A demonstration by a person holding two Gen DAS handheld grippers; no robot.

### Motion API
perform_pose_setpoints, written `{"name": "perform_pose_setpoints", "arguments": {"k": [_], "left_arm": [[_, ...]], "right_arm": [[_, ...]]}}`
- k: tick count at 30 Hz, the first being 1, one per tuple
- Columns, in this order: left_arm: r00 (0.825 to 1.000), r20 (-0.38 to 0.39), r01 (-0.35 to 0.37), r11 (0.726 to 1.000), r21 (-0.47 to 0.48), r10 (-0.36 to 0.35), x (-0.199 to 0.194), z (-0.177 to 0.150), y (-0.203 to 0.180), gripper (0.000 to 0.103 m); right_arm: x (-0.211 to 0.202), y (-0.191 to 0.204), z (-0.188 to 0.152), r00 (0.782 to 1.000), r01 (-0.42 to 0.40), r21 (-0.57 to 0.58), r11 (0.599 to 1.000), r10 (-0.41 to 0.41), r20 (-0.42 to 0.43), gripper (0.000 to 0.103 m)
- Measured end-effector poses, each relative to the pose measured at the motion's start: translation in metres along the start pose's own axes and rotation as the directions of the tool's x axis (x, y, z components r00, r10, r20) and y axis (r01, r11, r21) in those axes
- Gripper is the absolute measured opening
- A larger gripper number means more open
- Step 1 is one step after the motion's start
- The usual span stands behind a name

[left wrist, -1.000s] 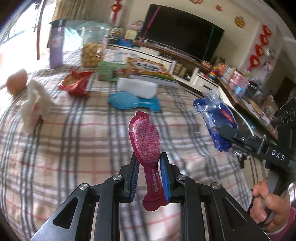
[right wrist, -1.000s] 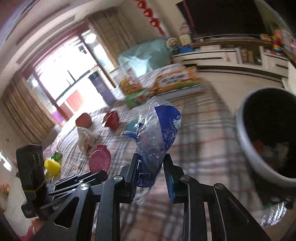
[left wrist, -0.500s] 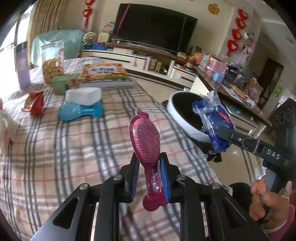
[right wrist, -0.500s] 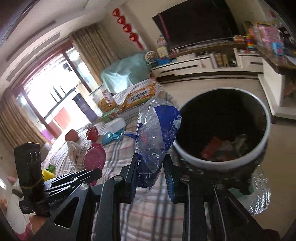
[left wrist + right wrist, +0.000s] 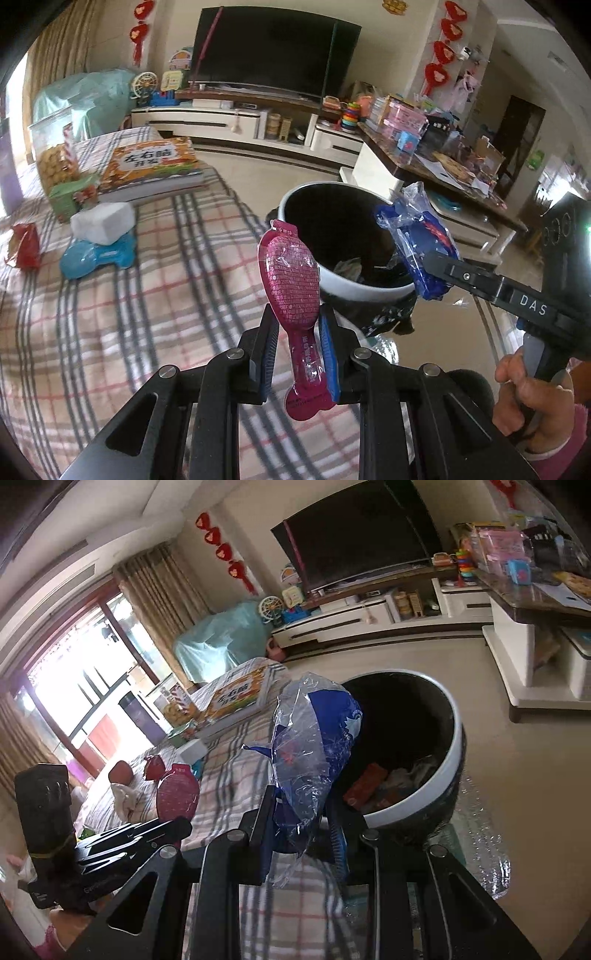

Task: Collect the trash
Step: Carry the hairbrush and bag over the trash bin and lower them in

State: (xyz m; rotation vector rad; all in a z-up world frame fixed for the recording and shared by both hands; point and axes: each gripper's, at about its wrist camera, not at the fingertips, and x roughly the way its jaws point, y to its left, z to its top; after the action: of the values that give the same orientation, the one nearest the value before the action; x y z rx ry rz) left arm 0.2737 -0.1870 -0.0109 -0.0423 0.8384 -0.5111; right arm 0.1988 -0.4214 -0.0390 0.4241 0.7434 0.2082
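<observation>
Left gripper [image 5: 295, 347]: closed on the narrow neck of a magenta wrapper [image 5: 291, 273], lower centre of the left view; held upright, probably so the wide end hangs free for a clean drop.
Right gripper [image 5: 306, 823]: clamped on a crumpled blue plastic bag [image 5: 314, 746], centre of the right view; bag poking up above the jaws.
Bin [image 5: 456, 760]: round, white-rimmed, right of centre, just beyond both loads; trash already inside.
Checked cloth [image 5: 110, 314]: left half of the left view, with a red wrapper [image 5: 24, 245] at the far left edge, likely next.
Judged step: carrying both pieces over the bin mouth for release.
</observation>
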Motion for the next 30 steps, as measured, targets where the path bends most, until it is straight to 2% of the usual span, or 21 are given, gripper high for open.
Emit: {"name": "perform_pose_setpoints", "arguments": {"k": [12,14,30], "left_arm": [[1.0,-0.015,0.016,0.999,0.036,-0.016,0.032,0.027,-0.019,0.021],[0.999,-0.023,0.038,0.998,0.048,-0.037,0.039,0.031,-0.021,0.021],[0.998,-0.062,0.033,0.997,0.069,-0.029,0.086,0.063,-0.035,0.021]], "right_arm": [[0.005,-0.022,0.012,1.0,0.031,0.017,0.999,-0.031,-0.004,0.026],[0.006,-0.025,0.014,0.999,0.035,0.014,0.999,-0.035,-0.007,0.026],[0.023,-0.043,0.032,0.998,0.06,0.015,0.998,-0.059,-0.025,0.027]]}}
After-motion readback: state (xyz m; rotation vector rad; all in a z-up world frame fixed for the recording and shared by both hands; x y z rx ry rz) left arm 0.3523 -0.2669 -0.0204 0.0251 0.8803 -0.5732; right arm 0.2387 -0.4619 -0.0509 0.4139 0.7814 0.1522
